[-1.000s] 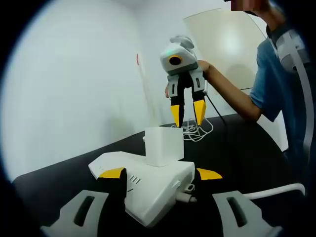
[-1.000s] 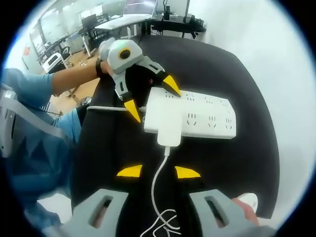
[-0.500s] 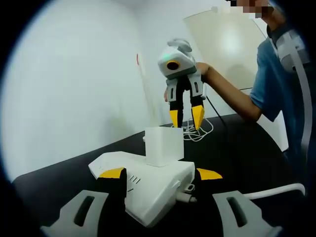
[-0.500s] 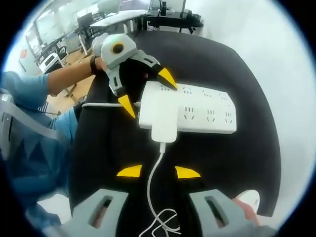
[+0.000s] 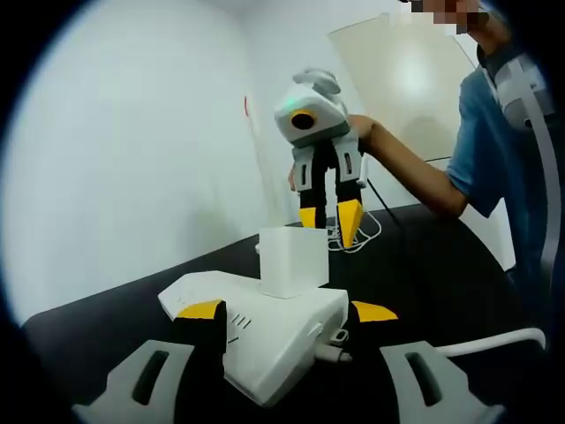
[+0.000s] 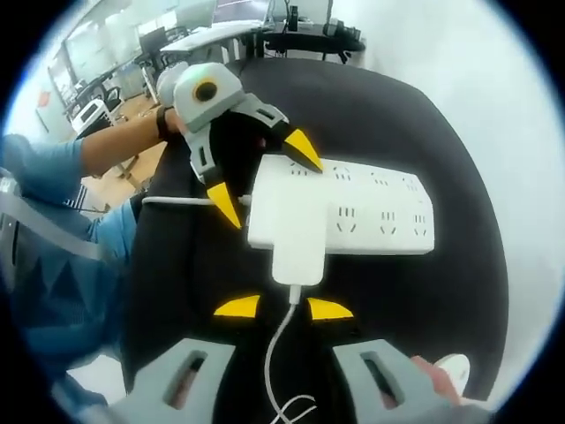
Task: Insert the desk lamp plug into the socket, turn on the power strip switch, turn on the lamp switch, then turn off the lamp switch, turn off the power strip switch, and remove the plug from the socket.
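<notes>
No brand, label or legible writing can be made out on any item. The white power strip (image 6: 362, 216) lies on the black table (image 6: 441, 132), with the white plug adapter (image 6: 296, 231) seated in a socket at its near end (its white cable (image 6: 281, 353) trails toward the camera). The left gripper (image 6: 263, 177) straddles that end of the strip, jaws spread wide, one yellow tip on each side; the holder's forearm (image 6: 119, 146) extends behind it. The right gripper (image 5: 328, 221) hangs tips-down just above the adapter, jaws slightly parted, nothing between them, held by a hand (image 5: 357, 132) on its body.
</notes>
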The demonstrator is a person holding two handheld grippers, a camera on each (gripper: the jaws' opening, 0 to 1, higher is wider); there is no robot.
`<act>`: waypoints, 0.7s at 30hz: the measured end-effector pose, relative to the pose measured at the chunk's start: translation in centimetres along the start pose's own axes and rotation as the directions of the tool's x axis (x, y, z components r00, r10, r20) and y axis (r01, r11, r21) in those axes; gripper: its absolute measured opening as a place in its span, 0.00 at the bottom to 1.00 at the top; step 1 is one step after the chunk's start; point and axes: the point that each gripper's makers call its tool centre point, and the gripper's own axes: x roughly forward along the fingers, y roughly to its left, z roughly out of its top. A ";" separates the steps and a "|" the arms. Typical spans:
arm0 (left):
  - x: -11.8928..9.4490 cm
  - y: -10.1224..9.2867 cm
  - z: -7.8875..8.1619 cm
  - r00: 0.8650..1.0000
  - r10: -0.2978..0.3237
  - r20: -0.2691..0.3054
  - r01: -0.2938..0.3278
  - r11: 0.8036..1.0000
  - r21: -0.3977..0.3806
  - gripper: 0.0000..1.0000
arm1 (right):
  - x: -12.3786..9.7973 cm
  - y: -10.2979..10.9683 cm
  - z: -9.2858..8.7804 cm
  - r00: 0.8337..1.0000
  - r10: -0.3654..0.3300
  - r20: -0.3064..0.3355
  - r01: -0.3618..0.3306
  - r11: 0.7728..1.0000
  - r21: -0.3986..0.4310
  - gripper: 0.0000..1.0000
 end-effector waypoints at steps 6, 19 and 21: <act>0.1 -0.1 0.0 1.000 0.000 0.001 0.000 1.000 0.002 0.53 | -0.1 -1.1 0.1 1.000 -0.026 0.009 0.025 0.998 0.055 0.07; 0.3 -0.1 0.1 1.000 0.002 -0.002 -0.002 1.000 -0.002 0.55 | -1.8 -1.1 2.5 0.990 -0.044 0.136 0.030 0.994 0.101 0.05; 0.2 0.0 0.0 1.000 0.002 -0.004 -0.002 1.000 0.000 0.55 | -1.7 -1.0 2.5 0.990 -0.048 0.134 0.035 0.995 0.098 0.05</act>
